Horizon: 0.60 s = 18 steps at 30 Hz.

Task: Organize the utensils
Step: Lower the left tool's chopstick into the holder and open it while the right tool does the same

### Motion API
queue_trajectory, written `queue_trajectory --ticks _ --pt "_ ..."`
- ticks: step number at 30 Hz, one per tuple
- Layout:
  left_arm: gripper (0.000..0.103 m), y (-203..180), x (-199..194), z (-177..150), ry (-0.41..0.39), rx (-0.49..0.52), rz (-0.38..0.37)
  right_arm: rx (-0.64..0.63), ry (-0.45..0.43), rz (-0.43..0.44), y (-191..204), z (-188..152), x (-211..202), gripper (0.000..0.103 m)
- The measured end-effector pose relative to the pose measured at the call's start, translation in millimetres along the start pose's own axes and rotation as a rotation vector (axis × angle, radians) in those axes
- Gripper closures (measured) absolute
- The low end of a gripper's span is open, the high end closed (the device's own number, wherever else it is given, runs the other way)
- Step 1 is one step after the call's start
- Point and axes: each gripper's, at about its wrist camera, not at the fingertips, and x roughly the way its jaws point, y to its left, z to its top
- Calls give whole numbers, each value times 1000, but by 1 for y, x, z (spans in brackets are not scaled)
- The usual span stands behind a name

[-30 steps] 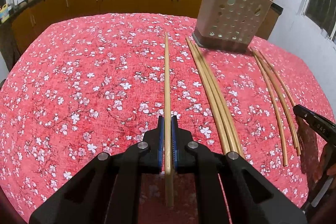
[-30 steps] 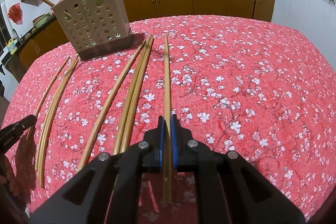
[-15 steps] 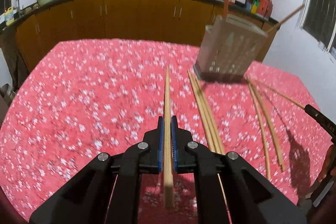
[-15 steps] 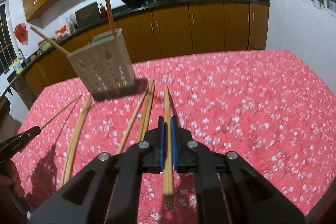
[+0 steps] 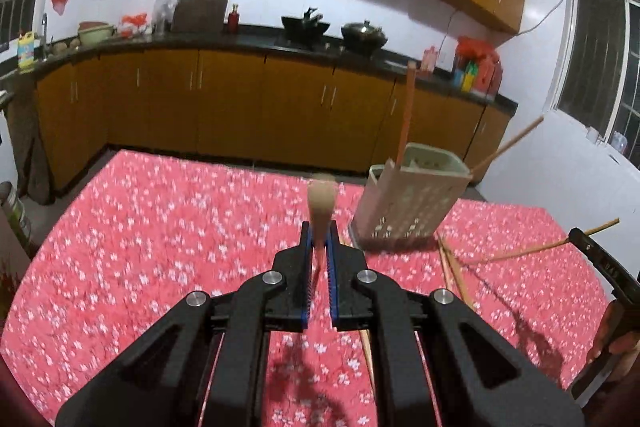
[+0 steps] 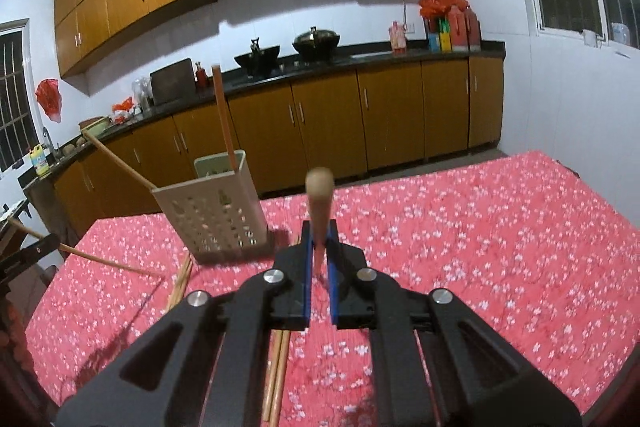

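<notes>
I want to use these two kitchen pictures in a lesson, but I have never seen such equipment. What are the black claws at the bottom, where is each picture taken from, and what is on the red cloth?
The black claws are hand-held grippers, one in each of a person's hands; there is no robot. Each carries a camera looking forward along its two fingers, so one picture comes from the left gripper and the other from the right gripper.

Each gripper is shut on a chopstick: the left chopstick and the right chopstick point towards the kitchen cupboards.

The table wears a red flowered tablecloth. On it stands a pale holder with holes, with two chopsticks already sticking out. More loose chopsticks lie on the cloth beside it.

At the edge of each picture you glimpse the other gripper with its chopstick.
</notes>
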Motion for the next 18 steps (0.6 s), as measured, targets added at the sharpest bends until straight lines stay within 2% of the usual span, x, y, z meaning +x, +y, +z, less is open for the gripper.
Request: queue_trajectory --ticks 10,13,18 --pt "96 -7 -4 18 -36 32 1 -14 -55 37 7 23 -10 95" --pt "96 -15 -14 31 -68 57 -15 6 -78 96 8 44 -23 95" --pt "96 -35 -32 54 -124 87 -79 14 -97 250 17 79 -48 95"
